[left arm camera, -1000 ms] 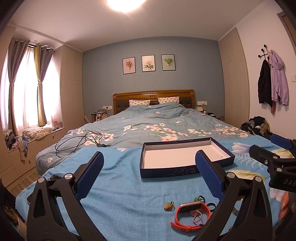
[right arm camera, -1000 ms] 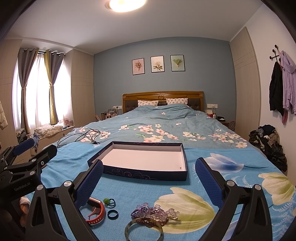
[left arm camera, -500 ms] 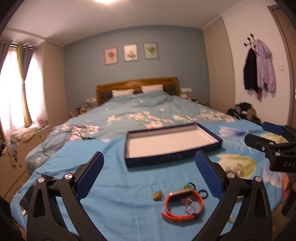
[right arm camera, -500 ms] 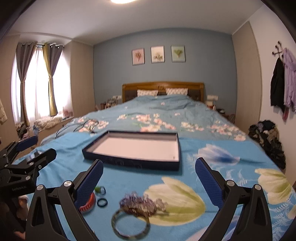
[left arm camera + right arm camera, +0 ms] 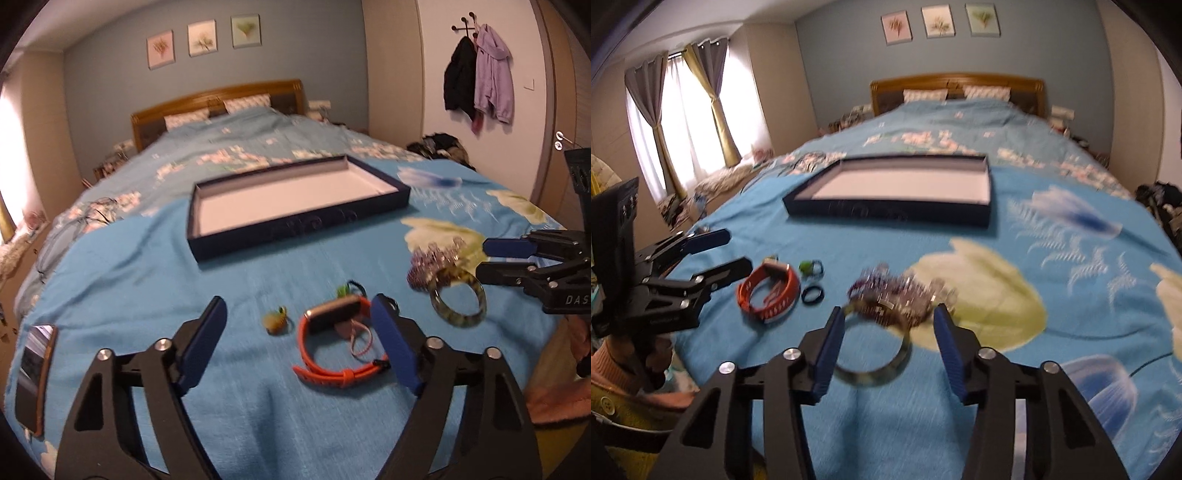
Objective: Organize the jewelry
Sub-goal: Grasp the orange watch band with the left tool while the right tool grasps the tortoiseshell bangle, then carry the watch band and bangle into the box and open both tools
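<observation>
Both grippers gape, unclenched — the right gripper (image 5: 888,345) straddles the bangle (image 5: 873,371) dead ahead, nearer than the left gripper (image 5: 297,343) — its ring lying flat.

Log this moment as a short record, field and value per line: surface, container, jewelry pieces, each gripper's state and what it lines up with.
surface: blue floral bedspread
container: dark blue tray, white inside, nothing in it
jewelry: orange wristband; green bangle; purple bead bracelet; black ring; green ring; small yellow-green charm
other: phone at the bedspread's near left edge
left gripper: open, over the orange wristband
right gripper: open, fingers either side of the green bangle, no grip yet
</observation>
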Available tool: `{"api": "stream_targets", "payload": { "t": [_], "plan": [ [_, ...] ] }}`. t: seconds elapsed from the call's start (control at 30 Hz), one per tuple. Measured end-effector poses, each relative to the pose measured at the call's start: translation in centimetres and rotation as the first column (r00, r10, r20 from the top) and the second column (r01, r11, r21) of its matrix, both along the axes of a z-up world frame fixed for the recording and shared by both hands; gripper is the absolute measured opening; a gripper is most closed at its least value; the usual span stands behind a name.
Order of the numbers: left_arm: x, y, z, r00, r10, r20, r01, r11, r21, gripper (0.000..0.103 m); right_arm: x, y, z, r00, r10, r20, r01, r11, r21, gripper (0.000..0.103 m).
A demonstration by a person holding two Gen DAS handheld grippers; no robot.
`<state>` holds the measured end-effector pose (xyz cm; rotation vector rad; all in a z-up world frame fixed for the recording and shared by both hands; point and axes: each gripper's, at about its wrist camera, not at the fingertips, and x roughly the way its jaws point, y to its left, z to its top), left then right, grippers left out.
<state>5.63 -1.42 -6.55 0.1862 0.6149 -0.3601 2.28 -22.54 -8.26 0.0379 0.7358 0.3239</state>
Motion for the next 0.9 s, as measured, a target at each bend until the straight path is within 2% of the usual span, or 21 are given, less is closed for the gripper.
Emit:
{"api": "stream_targets", "payload": {
  "t": [0.1, 0.23, 0.33, 0.43, 0.57, 0.67, 0.77, 0.9],
  "plan": [
    [0.5, -0.1, -0.6, 0.999, -0.013, -0.050, 0.012, 1.000, -0.020, 0.065, 0.6, 0.2, -0.7, 0.999, 0.008, -0.050, -0.007, 1.000, 0.017, 0.037],
    [1.5, 0.2, -1.5, 0.990, -0.025, -0.142, 0.019, 0.999, -0.046, 0.041, 1.2, 0.3, -1.5, 0.994, 0.004, -0.106, -0.002, 1.000, 0.021, 0.020],
    [1.9, 0.3, -2.2, 0.977, -0.037, -0.210, 0.024, 0.998, -0.066, 0.032, 1.6, 0.0, -1.8, 0.992, -0.002, -0.126, 0.005, 1.000, 0.021, 0.011],
    [2.3, 0.4, -2.7, 0.969, -0.047, -0.242, 0.027, 0.996, -0.086, 0.031, 1.7, -0.3, -1.8, 0.992, 0.000, -0.129, 0.003, 1.000, 0.023, 0.007],
    [2.8, -0.1, -2.7, 0.965, -0.049, -0.259, 0.031, 0.997, -0.075, 0.027, 2.0, -0.2, -1.6, 0.992, 0.010, -0.127, -0.010, 1.000, 0.002, 0.006],
    [3.1, -0.6, -2.7, 0.962, -0.065, -0.266, 0.048, 0.996, -0.072, 0.013, 2.1, -0.2, -1.3, 0.993, 0.020, -0.120, -0.019, 1.000, 0.010, 0.006],
    [3.0, -0.7, -2.5, 0.963, -0.068, -0.261, 0.054, 0.997, -0.059, 0.012, 2.1, -0.3, -0.6, 0.995, 0.030, -0.100, -0.028, 0.999, 0.021, 0.006],
    [3.2, -0.4, -2.2, 0.958, -0.081, -0.275, 0.058, 0.994, -0.091, 0.011, 2.6, -0.8, 1.0, 0.997, 0.035, -0.062, -0.032, 0.998, 0.046, 0.006]
  ]
}}
